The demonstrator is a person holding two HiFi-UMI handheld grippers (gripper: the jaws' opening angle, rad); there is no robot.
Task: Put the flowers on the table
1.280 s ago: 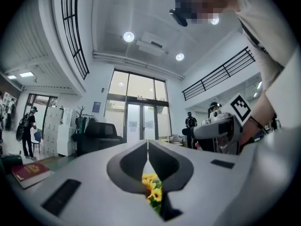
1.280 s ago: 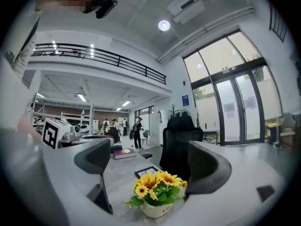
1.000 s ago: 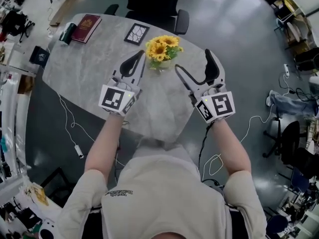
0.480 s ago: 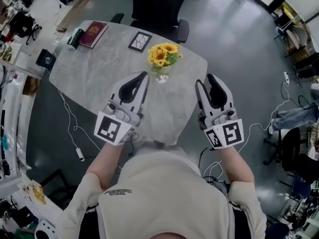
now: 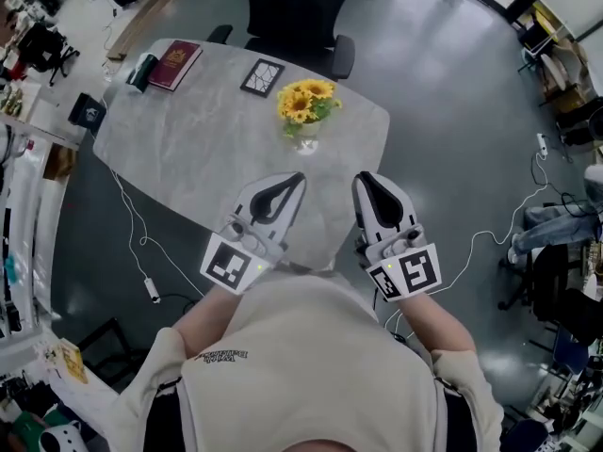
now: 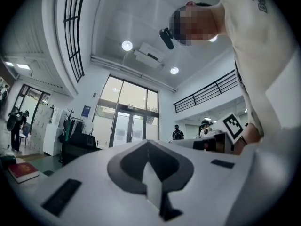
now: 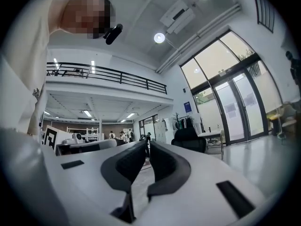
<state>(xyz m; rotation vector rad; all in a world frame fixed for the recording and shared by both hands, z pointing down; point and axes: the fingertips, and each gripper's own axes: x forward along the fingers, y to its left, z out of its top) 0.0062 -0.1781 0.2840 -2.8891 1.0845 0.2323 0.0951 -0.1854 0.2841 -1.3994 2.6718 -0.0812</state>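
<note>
Two grippers hover at the table's (image 5: 179,130) near edge, well apart from the flowers (image 5: 303,102), which stand in a vase (image 5: 306,140) near the far edge. Bare tabletop lies between. The left gripper's (image 5: 300,177) jaws meet, empty; the right gripper's (image 5: 363,179) have just been closing on nothing.

Cannot identify the dark item (image 5: 141,71) beside the red book (image 5: 176,64): too small. Cannot make out the pattern on the framed card (image 5: 263,77). Cut off by the top edge: chair (image 5: 301,8). Hidden under the flowers (image 5: 306,100): neck of the vase (image 5: 306,143).

no readable text, shirt print (image 5: 224,355) illegible
</note>
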